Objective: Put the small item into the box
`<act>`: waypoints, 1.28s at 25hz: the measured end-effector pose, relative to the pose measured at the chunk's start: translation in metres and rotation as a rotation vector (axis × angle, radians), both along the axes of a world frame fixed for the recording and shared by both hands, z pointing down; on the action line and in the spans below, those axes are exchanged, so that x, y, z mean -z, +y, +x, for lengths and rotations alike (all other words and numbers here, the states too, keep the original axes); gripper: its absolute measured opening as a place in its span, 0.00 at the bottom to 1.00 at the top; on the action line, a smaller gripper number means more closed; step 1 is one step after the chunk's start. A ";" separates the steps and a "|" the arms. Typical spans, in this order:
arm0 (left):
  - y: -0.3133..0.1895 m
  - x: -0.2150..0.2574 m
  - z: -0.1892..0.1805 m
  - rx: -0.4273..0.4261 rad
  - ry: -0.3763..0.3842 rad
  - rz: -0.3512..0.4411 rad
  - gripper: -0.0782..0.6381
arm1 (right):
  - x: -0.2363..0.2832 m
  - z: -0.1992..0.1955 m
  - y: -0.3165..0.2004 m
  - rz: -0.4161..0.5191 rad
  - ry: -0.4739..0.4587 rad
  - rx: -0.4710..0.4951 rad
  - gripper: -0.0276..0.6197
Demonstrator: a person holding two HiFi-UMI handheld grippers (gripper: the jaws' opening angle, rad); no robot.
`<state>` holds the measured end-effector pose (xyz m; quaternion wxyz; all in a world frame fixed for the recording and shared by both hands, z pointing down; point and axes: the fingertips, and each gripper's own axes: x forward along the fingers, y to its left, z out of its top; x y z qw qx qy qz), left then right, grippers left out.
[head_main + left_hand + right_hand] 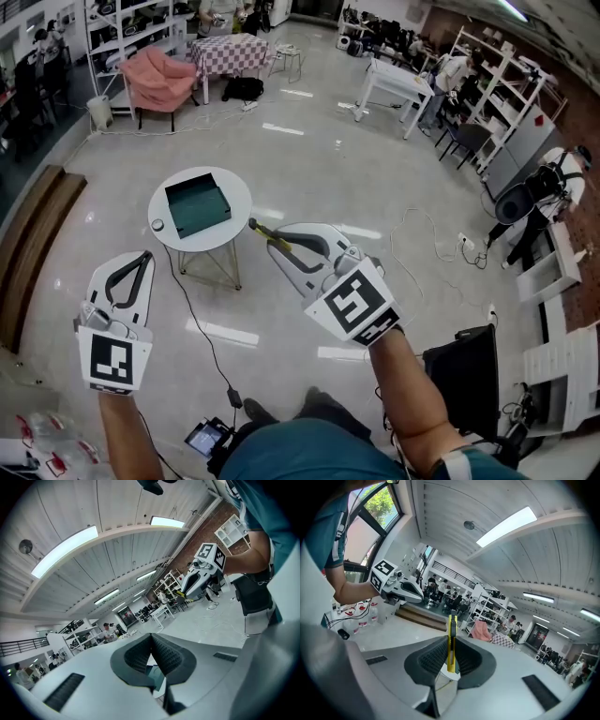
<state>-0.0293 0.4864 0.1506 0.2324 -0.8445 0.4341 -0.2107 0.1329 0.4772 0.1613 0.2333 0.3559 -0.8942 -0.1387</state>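
Because our head camera looks down from high up, the little round thing [157, 224] by the left edge of the white table [234, 187] is too small for us to name. Our arms are cut off at the bottom of that view. In the left gripper view, only a thin slice of the green box [156, 676] peeks through the gap under the pads. The claw's own grey body hides the rest.

From above, the green box [197, 208] sits open on the table, near the middle. We see only its flat green floor and low walls.

Our right claw [277, 245] is pinching a yellow cutter knife [262, 232]. In the right gripper view the knife [450, 641] stands straight up between the two dark pads, which press on it from both sides. From above, the knife's tip looks just beside the table's right edge, outside the box. We cannot tell if it touches the table.

Our left claw [145, 258] is pressed together with nothing in it, and its tips meet in its own view. It hangs low and to the left of the table, apart from the box.
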 end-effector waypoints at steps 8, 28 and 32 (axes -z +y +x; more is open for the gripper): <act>-0.017 -0.015 0.006 -0.005 -0.003 -0.013 0.13 | -0.015 -0.001 -0.021 -0.019 0.001 0.011 0.14; -0.161 -0.029 0.055 0.113 -0.050 -0.034 0.13 | -0.022 0.017 -0.201 -0.039 -0.013 0.204 0.14; -0.190 -0.039 0.059 0.137 -0.051 -0.047 0.13 | -0.031 0.019 -0.233 -0.044 -0.011 0.228 0.14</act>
